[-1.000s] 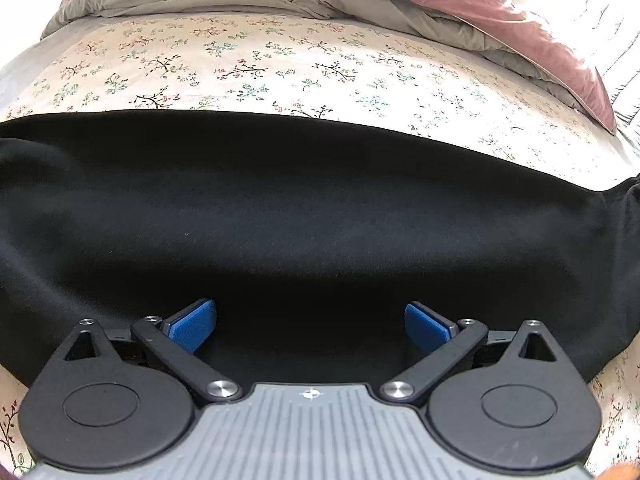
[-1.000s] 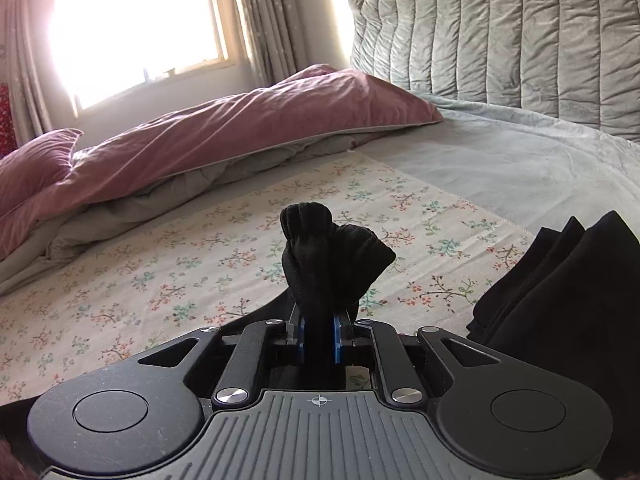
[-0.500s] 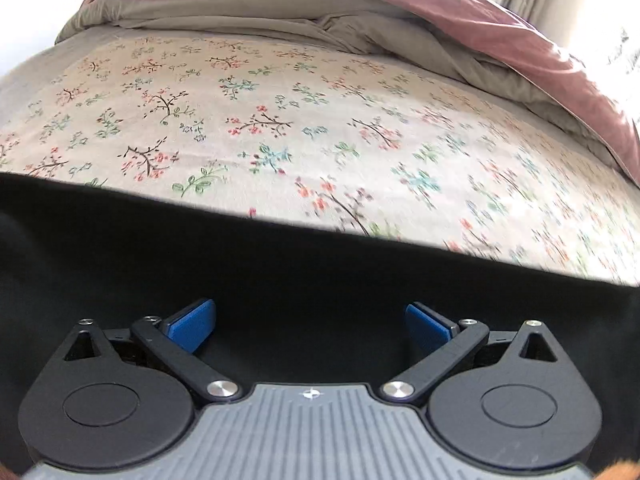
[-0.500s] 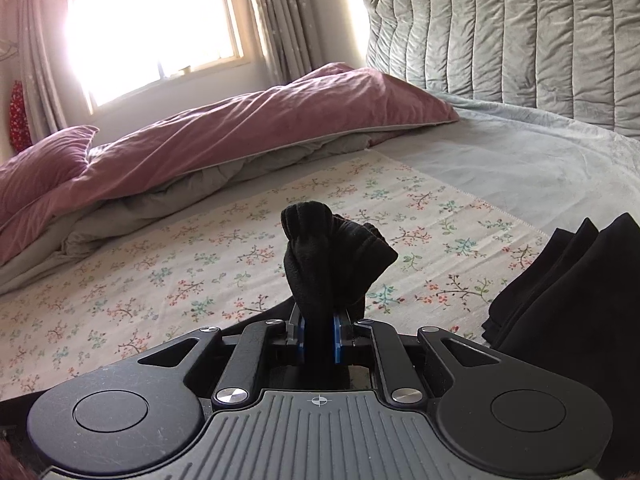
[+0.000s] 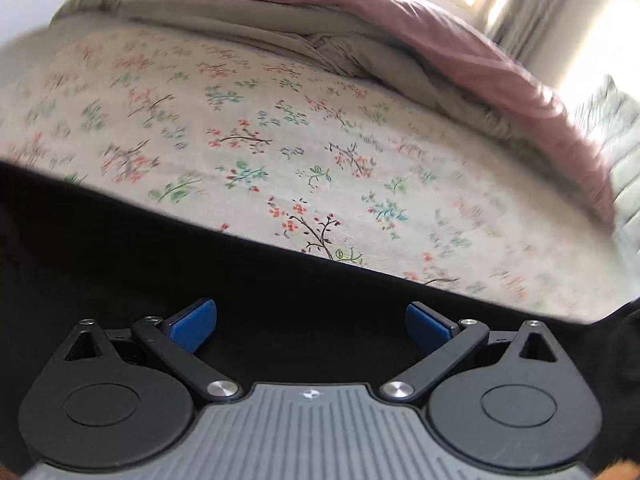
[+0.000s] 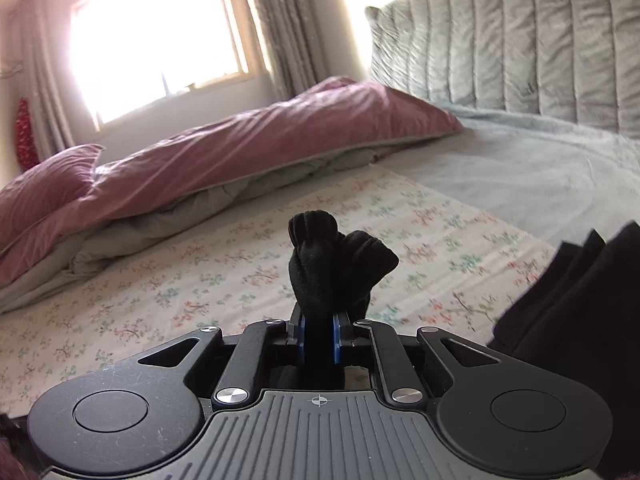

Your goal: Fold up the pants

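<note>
Right gripper (image 6: 319, 338) clenched on bunched pants (image 6: 332, 264) fabric. Left gripper (image 5: 311, 322) released, above the pants near the bed's (image 5: 280, 152) near edge. Grab the matching edge; lift evenly.

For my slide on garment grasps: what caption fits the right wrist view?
Right claw shut on a bunched fold of black pants above a floral bedsheet.
</note>
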{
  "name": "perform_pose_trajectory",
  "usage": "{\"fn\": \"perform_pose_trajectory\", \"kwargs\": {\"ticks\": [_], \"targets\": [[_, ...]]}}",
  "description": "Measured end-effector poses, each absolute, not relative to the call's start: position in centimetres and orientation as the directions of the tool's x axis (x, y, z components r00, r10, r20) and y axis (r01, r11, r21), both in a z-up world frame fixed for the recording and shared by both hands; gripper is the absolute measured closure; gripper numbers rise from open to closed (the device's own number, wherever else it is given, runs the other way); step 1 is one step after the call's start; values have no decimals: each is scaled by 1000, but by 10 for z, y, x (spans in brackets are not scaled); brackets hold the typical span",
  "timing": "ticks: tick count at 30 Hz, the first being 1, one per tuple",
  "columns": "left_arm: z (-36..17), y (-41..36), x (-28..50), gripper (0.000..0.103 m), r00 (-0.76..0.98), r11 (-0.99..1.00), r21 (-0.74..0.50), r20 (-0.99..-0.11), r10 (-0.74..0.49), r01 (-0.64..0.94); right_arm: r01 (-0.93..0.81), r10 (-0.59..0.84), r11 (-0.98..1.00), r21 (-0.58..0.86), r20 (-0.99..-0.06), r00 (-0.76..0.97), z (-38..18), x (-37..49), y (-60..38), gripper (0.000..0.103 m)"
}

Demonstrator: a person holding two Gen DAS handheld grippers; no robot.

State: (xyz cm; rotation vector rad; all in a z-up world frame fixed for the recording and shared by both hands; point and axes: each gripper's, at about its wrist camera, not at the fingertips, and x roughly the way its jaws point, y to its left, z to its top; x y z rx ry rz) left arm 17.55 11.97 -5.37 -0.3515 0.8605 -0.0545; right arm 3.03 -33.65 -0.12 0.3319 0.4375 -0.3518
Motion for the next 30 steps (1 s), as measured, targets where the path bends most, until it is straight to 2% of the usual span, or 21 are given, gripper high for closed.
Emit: {"fn": "perform_pose_trajectory", "kwargs": {"ticks": [7, 11, 13, 16, 21, 26, 28, 30], "targets": [[-21, 204, 125, 0, 687, 906, -393, -703, -184, -159, 224, -175, 972, 72, -416, 893, 12, 35, -257, 91], [-29, 264, 111, 0, 705, 866, -443, -690, -165, -230, 100, -93, 995, -2, -387, 917, 23, 31, -178, 92], [-39, 292, 107, 0, 676, 809, -510, -709, -202, -292, 32, -26, 999, 10, -393, 919, 25, 33, -138, 92], [-43, 326, 95, 0, 698, 699, -648, -650, -300, -303, -61, 62, 998, 16, -409, 911, 27, 44, -75, 92], [-39, 369, 73, 0, 733, 669, -658, -635, -246, -345, -194, 166, 981, -15, -461, 872, 27, 59, 28, 92], [-58, 410, 52, 0, 758, 461, -815, -537, -371, -351, -259, 218, 966, -6, -521, 825, 23, 76, 99, 92], [-58, 423, 43, 0, 775, 393, -849, -500, -387, -352, -269, 248, 963, 29, -491, 835, 33, 80, 118, 92], [-55, 429, 36, 0, 785, 363, -865, -480, -393, -347, -295, 321, 947, 125, -386, 865, 52, 72, 126, 92]]}}
